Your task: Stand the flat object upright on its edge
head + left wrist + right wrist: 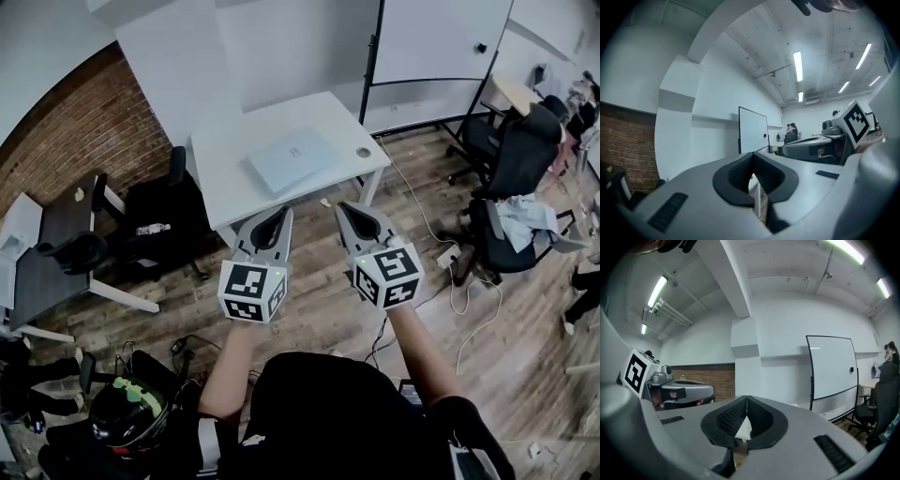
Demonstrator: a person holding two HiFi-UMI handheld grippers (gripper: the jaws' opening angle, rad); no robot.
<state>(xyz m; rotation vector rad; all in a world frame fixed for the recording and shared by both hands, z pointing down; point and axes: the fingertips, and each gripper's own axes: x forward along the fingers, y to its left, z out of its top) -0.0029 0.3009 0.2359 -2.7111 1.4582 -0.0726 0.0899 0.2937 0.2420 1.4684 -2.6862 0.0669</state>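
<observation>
A flat pale-blue object (pixel 291 157) lies face down on the white table (pixel 223 178), near its middle. A small round thing (pixel 364 152) rests by the table's right edge. My left gripper (pixel 283 212) and right gripper (pixel 344 207) hover side by side, level, short of the table's near edge, and touch nothing. Both point toward the table. In the left gripper view the left gripper (pixel 752 158) has its jaws together with nothing between them. In the right gripper view the right gripper (pixel 746 399) is likewise shut and empty. The flat object is hidden in both gripper views.
A black chair (pixel 155 216) stands left of the table and more black chairs (pixel 511 178) at the right. A whiteboard (pixel 436 42) stands behind. Cables (pixel 450 272) trail over the wooden floor. A dark desk (pixel 56 234) and a helmet (pixel 127 412) are at the left.
</observation>
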